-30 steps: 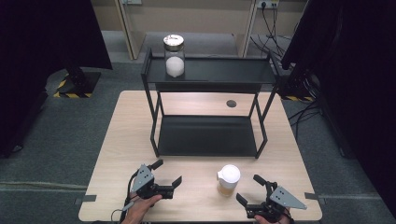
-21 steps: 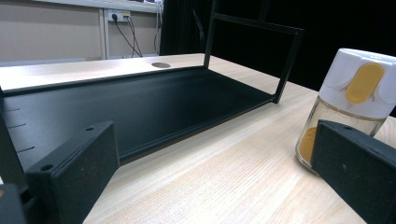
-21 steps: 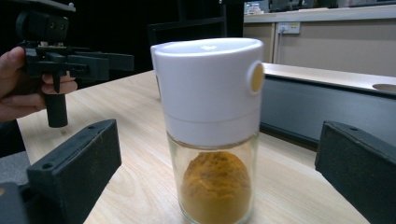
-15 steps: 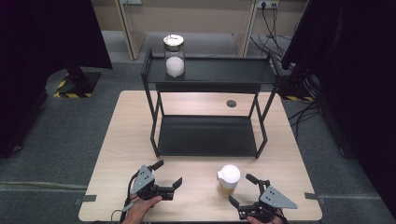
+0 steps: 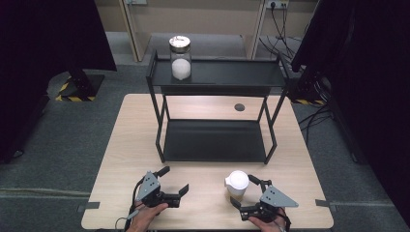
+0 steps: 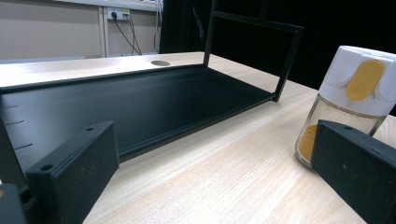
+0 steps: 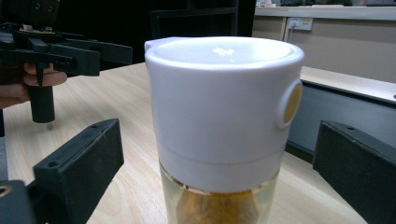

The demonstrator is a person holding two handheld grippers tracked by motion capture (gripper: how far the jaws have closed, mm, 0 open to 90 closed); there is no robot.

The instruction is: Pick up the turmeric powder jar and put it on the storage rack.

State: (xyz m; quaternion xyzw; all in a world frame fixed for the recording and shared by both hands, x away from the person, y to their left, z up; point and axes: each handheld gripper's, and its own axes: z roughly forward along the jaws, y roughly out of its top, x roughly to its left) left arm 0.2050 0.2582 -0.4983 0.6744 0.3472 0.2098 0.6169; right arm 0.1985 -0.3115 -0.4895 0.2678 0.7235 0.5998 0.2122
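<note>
A: Where is the jar (image 5: 237, 182)?
B: On the table's (image 5: 121, 145) near edge, between the spread right gripper's (image 5: 245, 192) jaws; left gripper (image 5: 174, 181) gapes empty.
A: Handling?
B: Likely light, rigid, slick glass; clamp the white cap (image 7: 223, 107).

Readable text: none anywhere in the room from where I stand.
Spice jar (image 7: 223, 126): white cap plain, with a yellow tab but no lettering or brand.
Glass jar (image 5: 180, 58) on the rack's top shelf: no label that can be made out.
Floor left of the rack: yellow-and-black hazard stripes (image 5: 64, 91), a marking only, with no words.
</note>
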